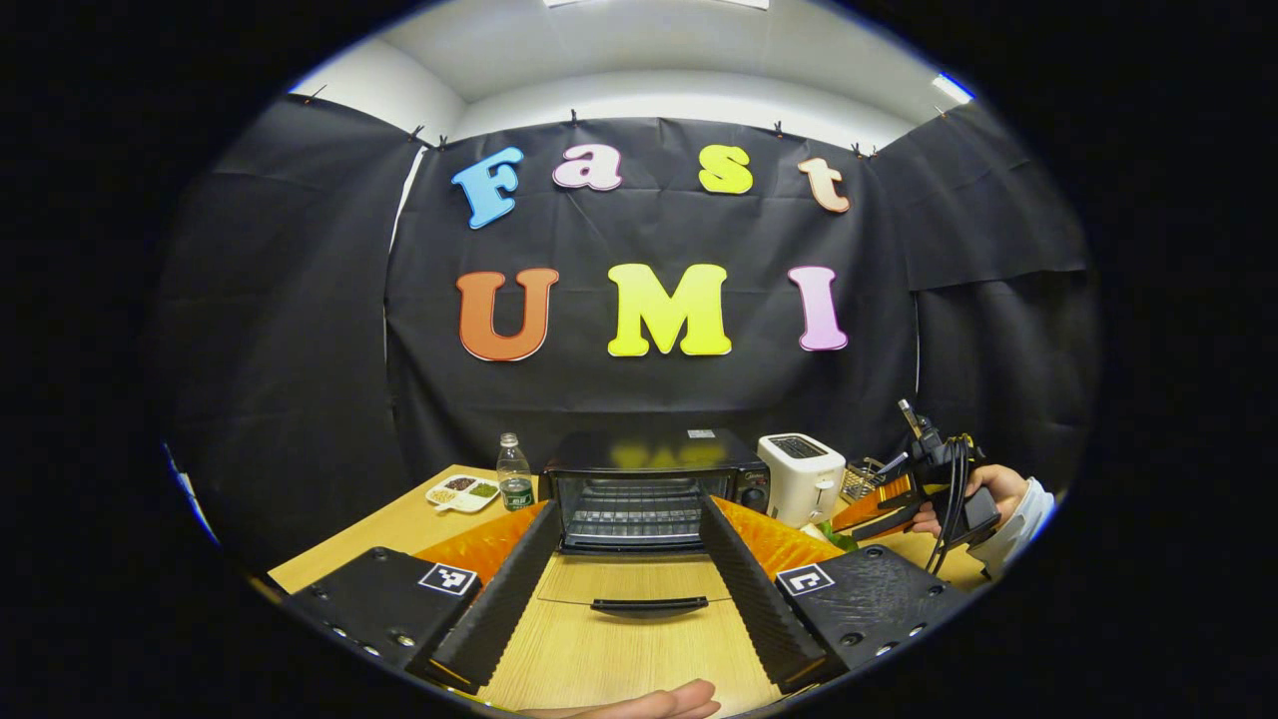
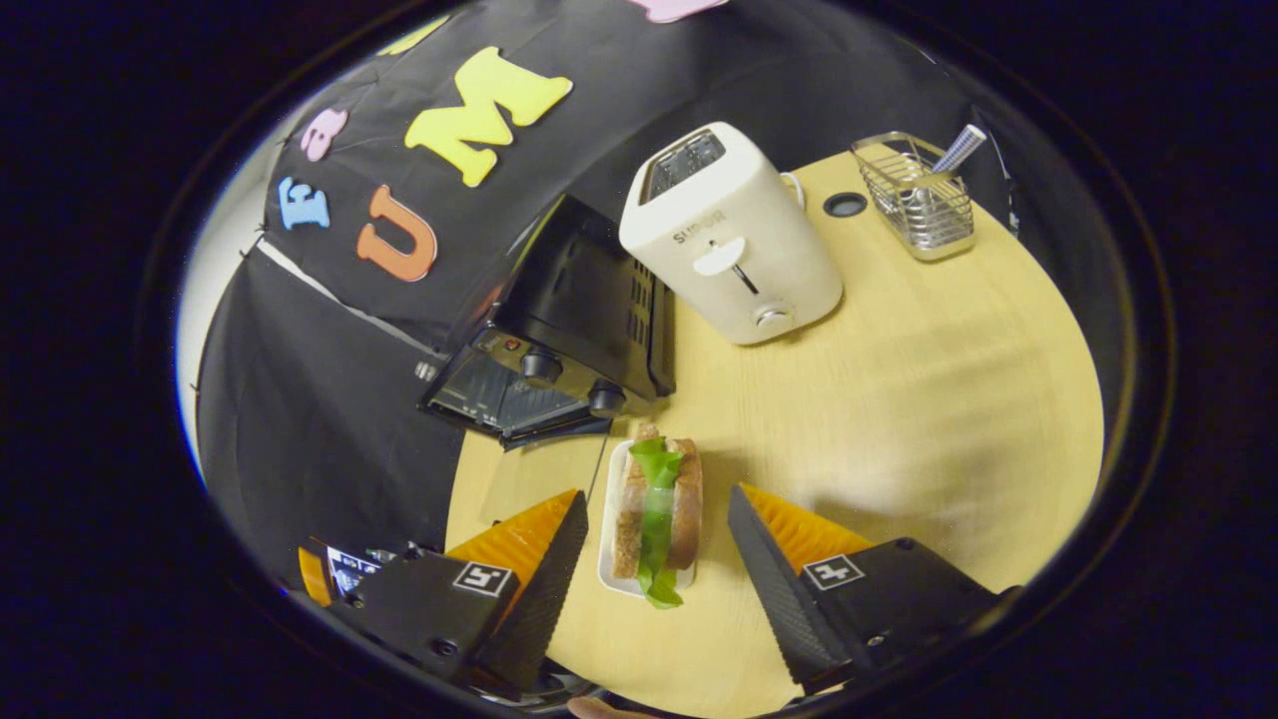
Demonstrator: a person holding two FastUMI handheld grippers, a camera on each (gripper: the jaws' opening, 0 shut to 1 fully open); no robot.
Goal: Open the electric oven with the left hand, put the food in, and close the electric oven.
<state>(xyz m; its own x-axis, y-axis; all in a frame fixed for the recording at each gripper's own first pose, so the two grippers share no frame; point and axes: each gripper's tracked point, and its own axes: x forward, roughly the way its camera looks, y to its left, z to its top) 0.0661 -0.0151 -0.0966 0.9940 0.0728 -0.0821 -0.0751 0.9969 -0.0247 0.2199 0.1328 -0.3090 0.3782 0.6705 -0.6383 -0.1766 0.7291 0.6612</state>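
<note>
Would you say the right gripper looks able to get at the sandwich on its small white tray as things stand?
Probably yes. The right gripper is open, with the sandwich on its tray lying between its fingers, and nothing stands between them. The toaster and oven sit farther back.

Left claw and right claw both spread wide.

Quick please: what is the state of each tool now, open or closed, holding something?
Left tool: open, holding nothing, above the lowered oven door.
Right tool: open, either side of the sandwich, not gripping it.
</note>
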